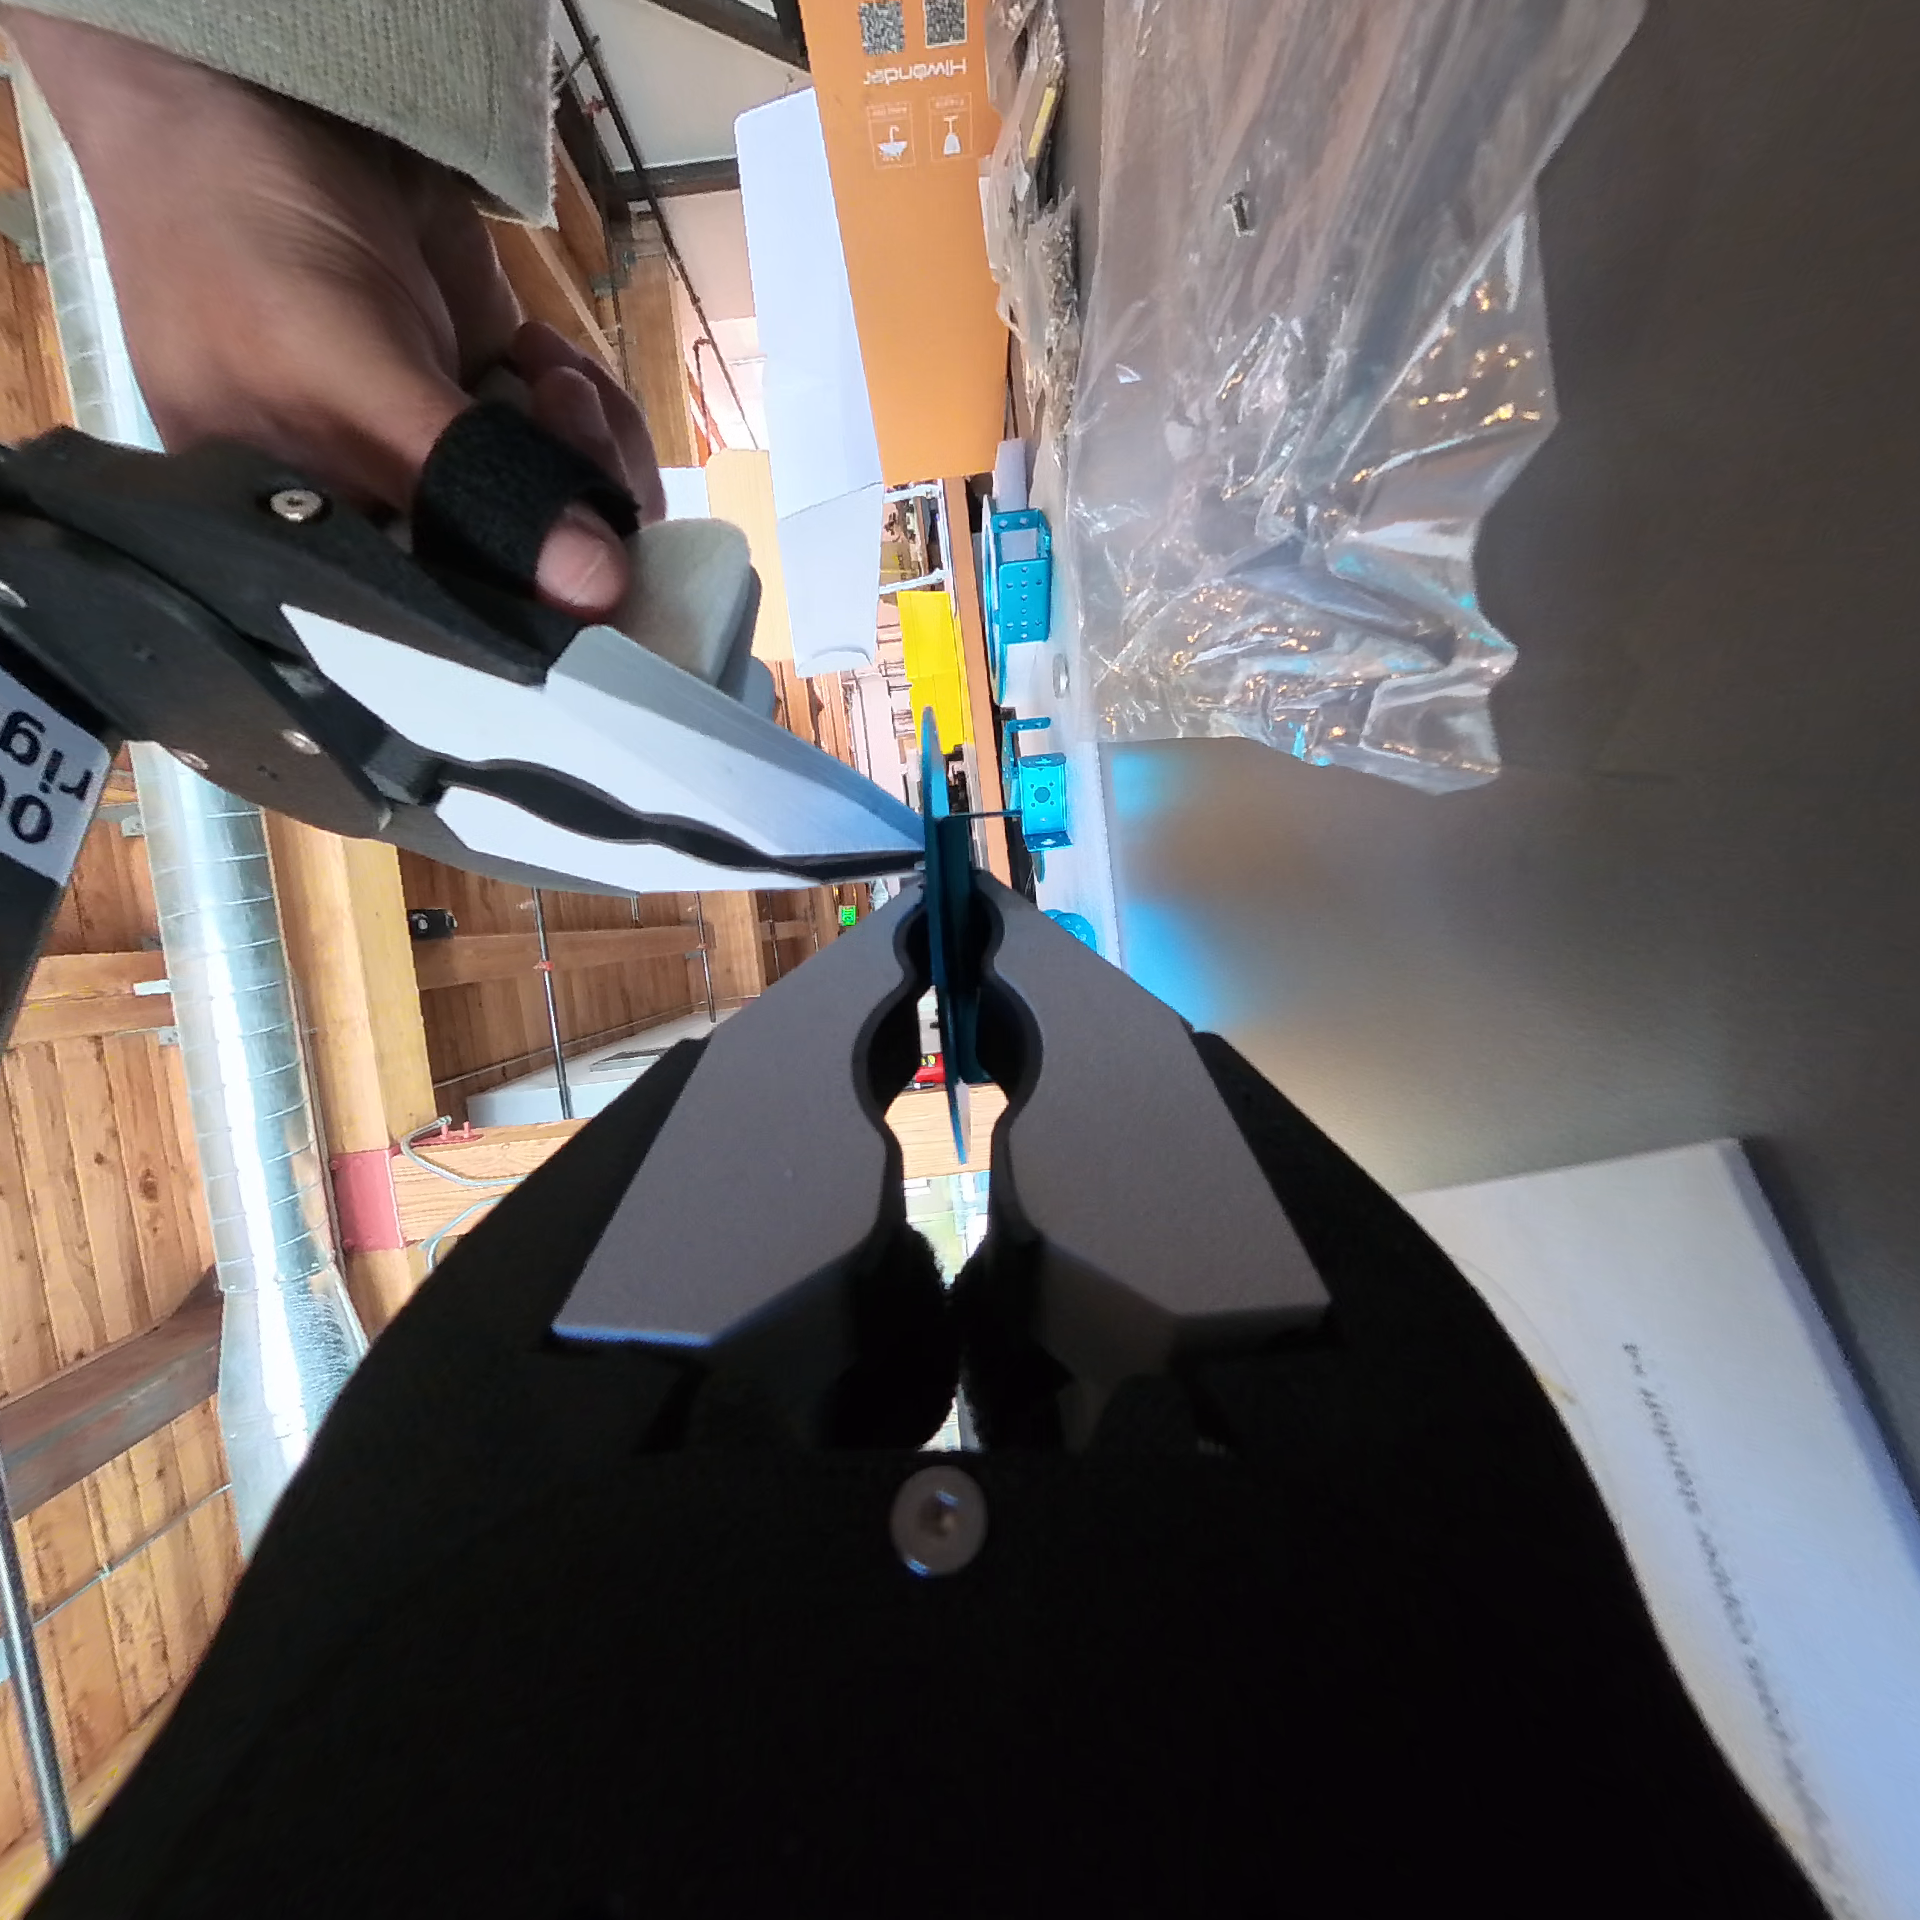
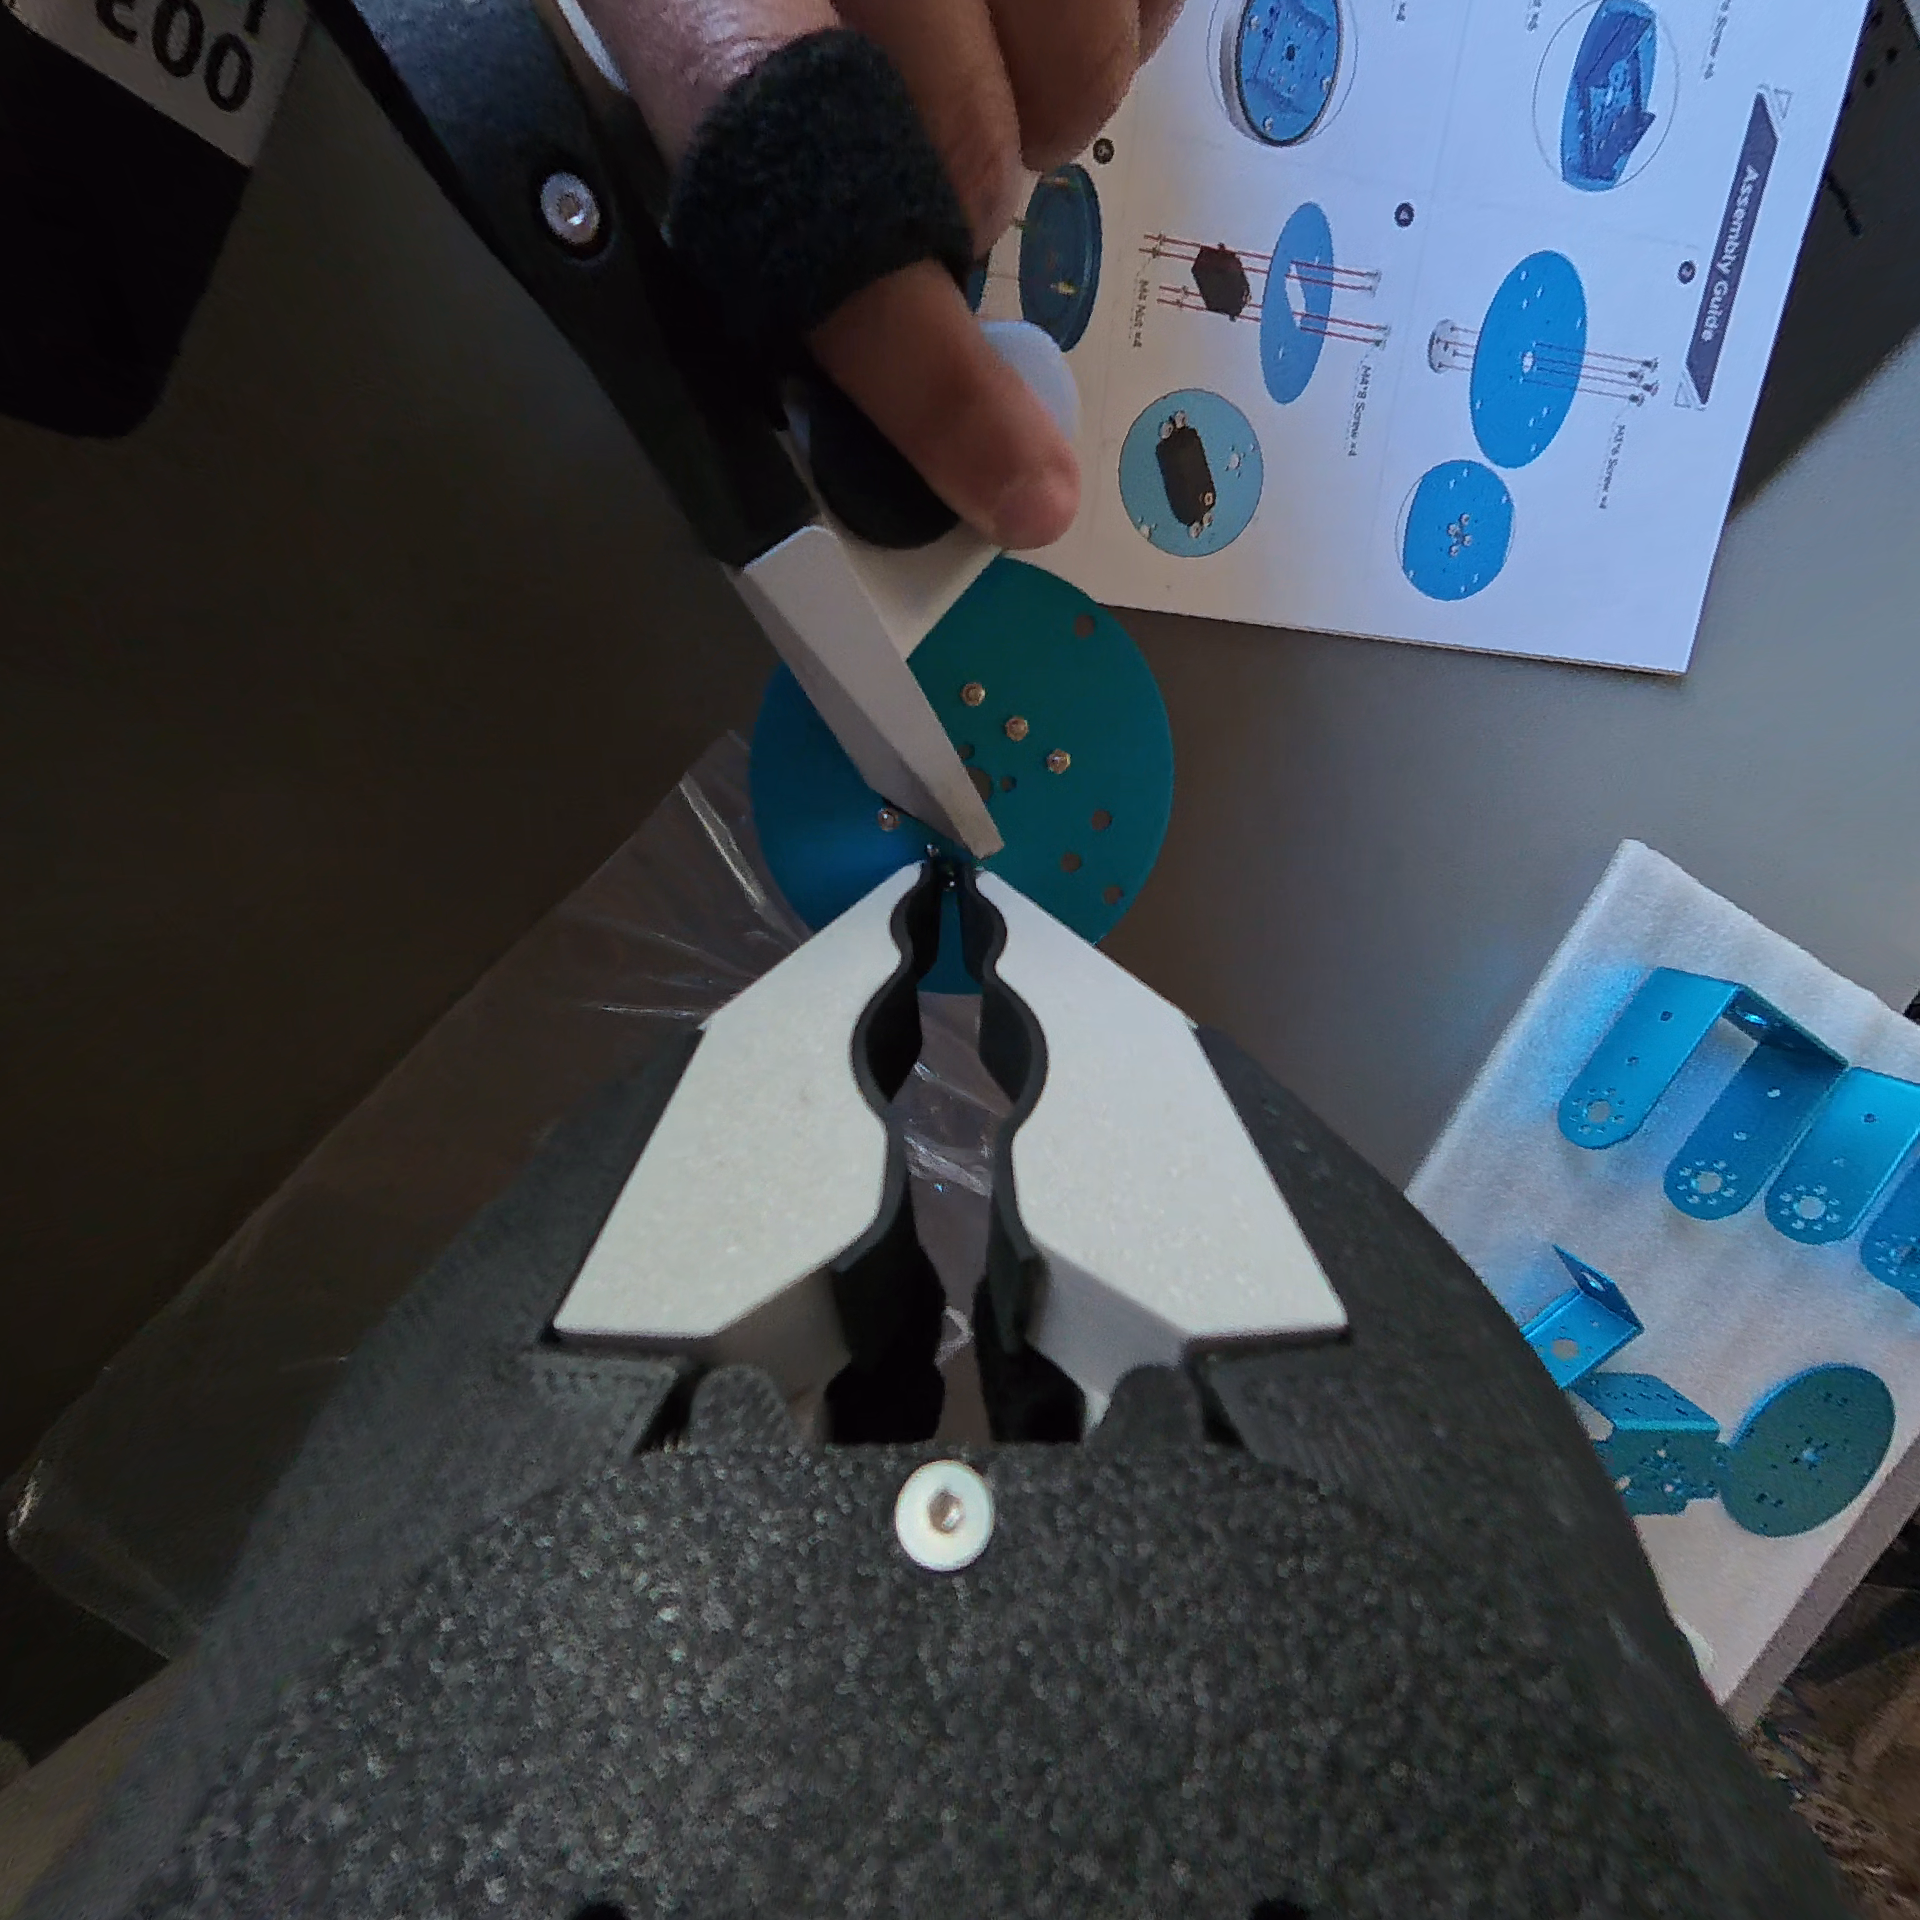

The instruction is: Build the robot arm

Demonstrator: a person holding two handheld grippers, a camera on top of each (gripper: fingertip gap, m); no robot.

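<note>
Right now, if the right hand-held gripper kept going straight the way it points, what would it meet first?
Probably the teal disc: the right hand-held gripper, pinching a small dark screw, points at its face, which the left hand-held gripper clamps edge-on. The remaining gap is unclear.

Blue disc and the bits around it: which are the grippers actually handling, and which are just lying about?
Being handled:
- blue disc, clamped in the left gripper
- small screw, pinched by the right gripper at the disc

Lying about:
- blue brackets on white foam
- illustrated sheet
- clear plastic bag
- orange box
</note>
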